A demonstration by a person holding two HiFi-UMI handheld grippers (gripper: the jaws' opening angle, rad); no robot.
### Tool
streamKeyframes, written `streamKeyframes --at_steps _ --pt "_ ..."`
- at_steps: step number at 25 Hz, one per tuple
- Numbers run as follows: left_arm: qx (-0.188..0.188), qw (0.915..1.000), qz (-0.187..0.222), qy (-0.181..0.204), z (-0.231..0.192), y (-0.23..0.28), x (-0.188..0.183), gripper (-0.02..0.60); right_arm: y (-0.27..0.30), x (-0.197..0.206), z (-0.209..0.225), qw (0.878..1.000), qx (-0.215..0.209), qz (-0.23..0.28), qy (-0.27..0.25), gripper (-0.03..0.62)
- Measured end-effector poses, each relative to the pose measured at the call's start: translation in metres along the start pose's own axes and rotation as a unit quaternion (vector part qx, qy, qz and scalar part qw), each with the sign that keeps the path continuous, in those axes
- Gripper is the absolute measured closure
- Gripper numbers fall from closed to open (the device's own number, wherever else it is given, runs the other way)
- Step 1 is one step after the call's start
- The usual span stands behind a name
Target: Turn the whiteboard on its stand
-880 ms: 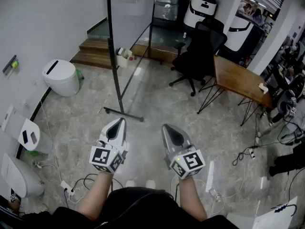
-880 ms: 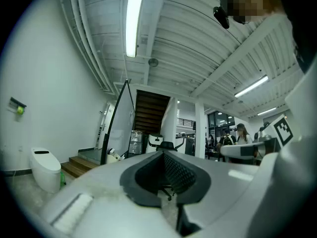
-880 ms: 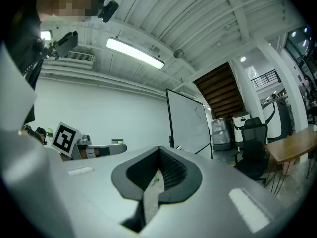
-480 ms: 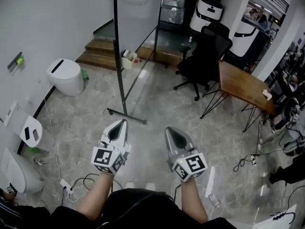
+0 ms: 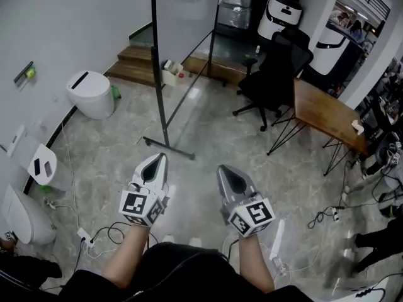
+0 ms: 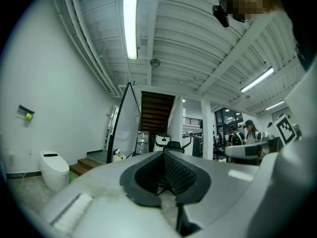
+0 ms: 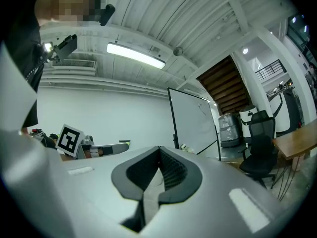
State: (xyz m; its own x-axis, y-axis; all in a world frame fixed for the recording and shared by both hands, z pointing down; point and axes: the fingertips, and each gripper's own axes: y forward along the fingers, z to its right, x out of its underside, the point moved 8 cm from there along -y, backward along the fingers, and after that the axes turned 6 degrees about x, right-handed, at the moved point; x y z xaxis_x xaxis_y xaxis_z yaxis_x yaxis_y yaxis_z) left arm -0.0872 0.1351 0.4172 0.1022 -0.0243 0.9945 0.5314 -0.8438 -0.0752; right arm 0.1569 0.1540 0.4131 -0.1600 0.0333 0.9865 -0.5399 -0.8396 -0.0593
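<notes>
The whiteboard stands on a black stand with a floor bar, ahead of me on the stone floor; it shows as a white panel in the right gripper view and edge-on in the left gripper view. My left gripper and right gripper are held side by side in front of my body, short of the stand's foot, touching nothing. Both have their jaws shut and empty, with the pads closed together in each gripper view.
A white bin sits left by the wall, with wooden steps behind it. A black office chair and a wooden desk stand right of the whiteboard. Cables and power strips lie on the floor near my feet.
The head view has shifted a little, so the whiteboard stand sits slightly further right and nearer. Both grippers keep the same pose, shut.
</notes>
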Motion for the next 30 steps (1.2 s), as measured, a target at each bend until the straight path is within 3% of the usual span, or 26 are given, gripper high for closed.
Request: streamKeyframes --at_steps 14,21,30 --pt "-0.029 0.9995 -0.013 -0.007 0.027 0.016 0.021 0.58 -0.022 0.018 0.047 1.0 -0.007 -0.014 0.02 0.589" --pt "-0.03 0.9994 -0.015 0.0 0.013 0.039 0.018 0.58 0.002 0.011 0.056 1.0 -0.016 -0.008 0.012 0.589" --pt "-0.005 0.9999 -0.012 0.008 -0.025 0.079 0.019 0.58 0.057 0.015 0.062 1.0 -0.026 -0.015 0.002 0.589"
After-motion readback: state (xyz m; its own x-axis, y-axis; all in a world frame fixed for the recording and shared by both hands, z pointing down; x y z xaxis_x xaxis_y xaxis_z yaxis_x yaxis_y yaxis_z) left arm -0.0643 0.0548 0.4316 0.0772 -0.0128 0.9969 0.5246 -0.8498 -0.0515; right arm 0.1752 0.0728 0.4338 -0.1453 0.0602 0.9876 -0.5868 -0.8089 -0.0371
